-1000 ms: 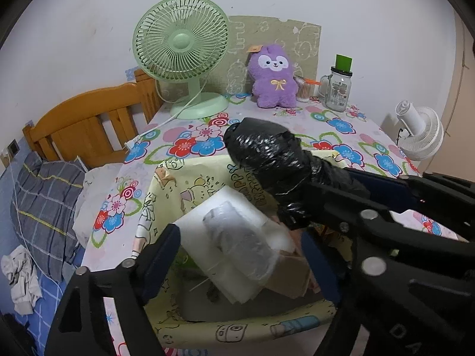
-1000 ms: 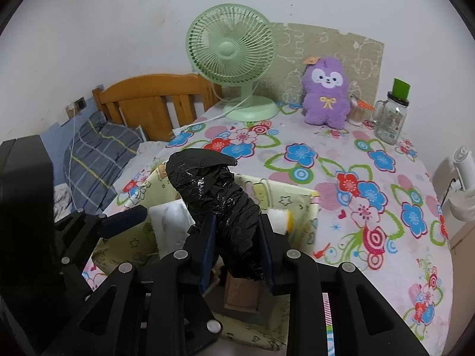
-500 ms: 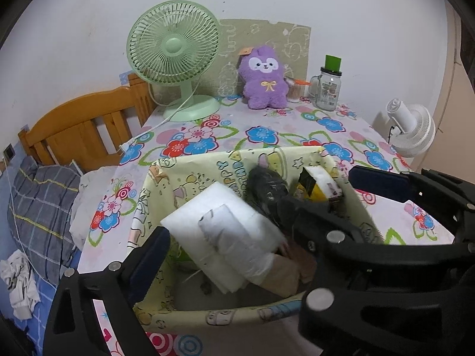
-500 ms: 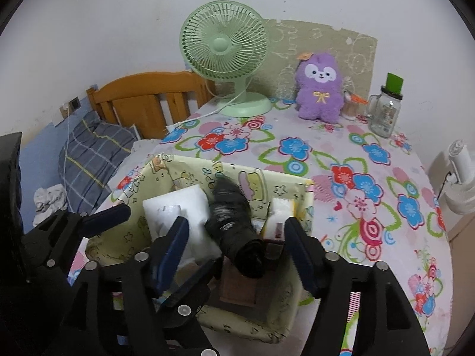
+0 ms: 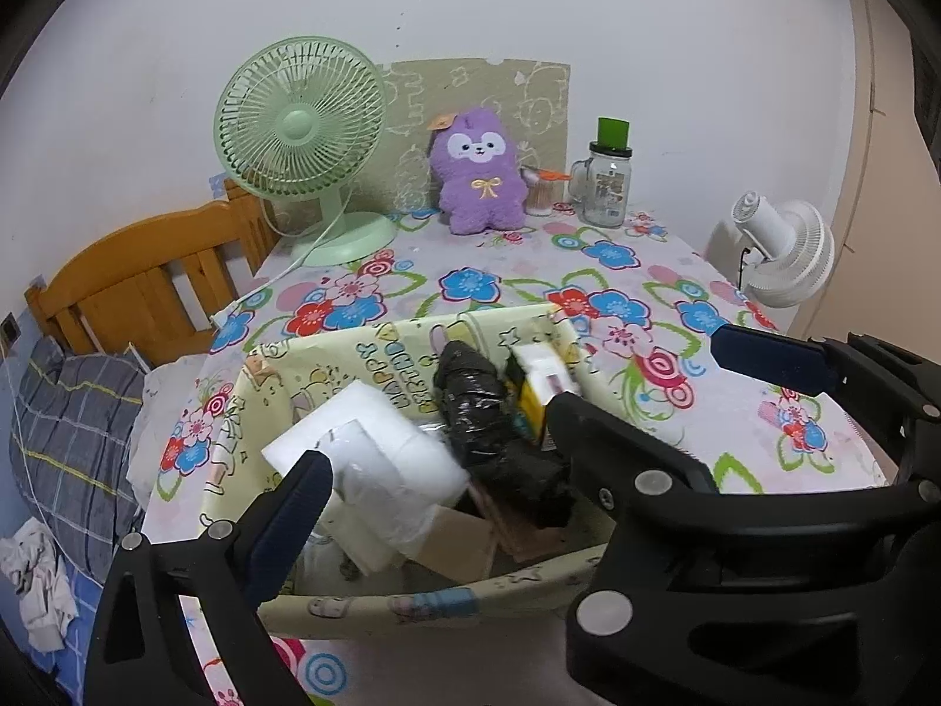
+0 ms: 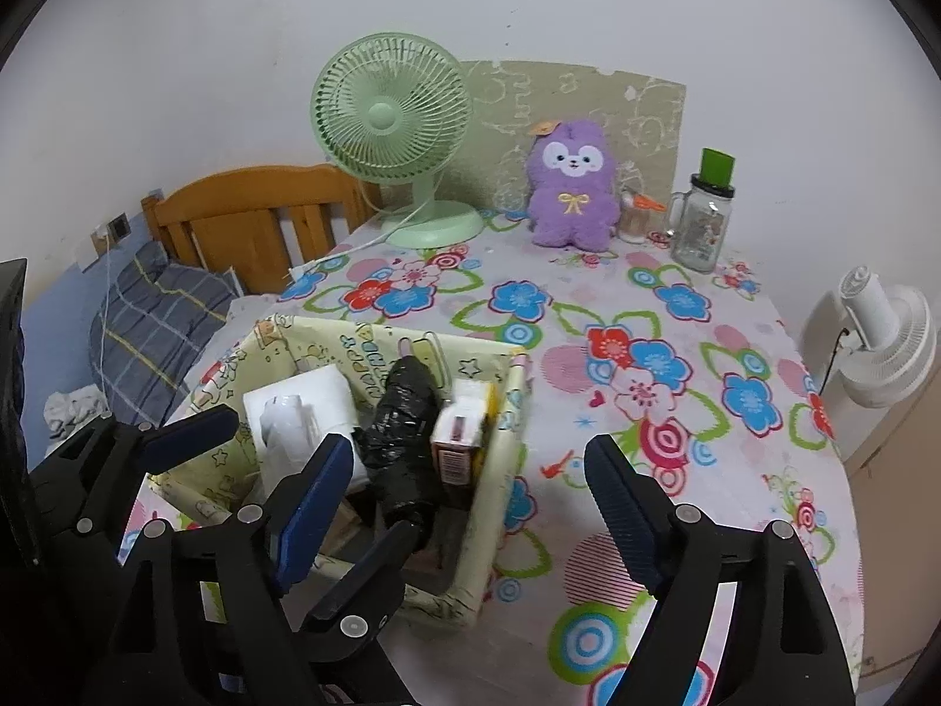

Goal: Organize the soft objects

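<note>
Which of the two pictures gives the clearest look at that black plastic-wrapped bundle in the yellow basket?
The right wrist view: the black plastic-wrapped bundle shows almost whole, lying between a white pack and a small carton. In the left wrist view the bundle is nearer, but the other gripper's black arm hides its lower right side.

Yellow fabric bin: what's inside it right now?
Inside the yellow fabric bin: a black plastic-wrapped bundle, a white plastic-wrapped pack and a yellow-and-white carton. Brown items beneath are mostly covered.
</note>
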The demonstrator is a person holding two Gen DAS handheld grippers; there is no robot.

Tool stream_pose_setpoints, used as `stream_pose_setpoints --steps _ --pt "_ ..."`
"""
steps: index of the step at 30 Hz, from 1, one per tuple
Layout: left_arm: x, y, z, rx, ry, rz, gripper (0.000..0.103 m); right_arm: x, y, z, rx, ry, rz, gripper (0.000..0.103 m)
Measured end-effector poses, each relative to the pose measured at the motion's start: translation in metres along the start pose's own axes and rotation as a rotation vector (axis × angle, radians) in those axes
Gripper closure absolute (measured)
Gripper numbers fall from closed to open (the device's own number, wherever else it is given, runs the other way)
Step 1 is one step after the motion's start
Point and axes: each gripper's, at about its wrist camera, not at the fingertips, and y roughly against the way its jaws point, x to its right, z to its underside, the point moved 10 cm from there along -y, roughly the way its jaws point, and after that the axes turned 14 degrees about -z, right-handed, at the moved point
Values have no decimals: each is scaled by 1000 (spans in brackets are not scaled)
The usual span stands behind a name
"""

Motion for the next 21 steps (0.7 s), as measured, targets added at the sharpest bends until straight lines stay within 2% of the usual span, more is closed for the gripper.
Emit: stream_pose_setpoints --steps 6,21 --pt "12 8 -2 11 -5 4 3 12 14 3 24 -17 17 15" --pt "43 22 -1 29 -26 0 0 45 45 19 70 -77 51 15"
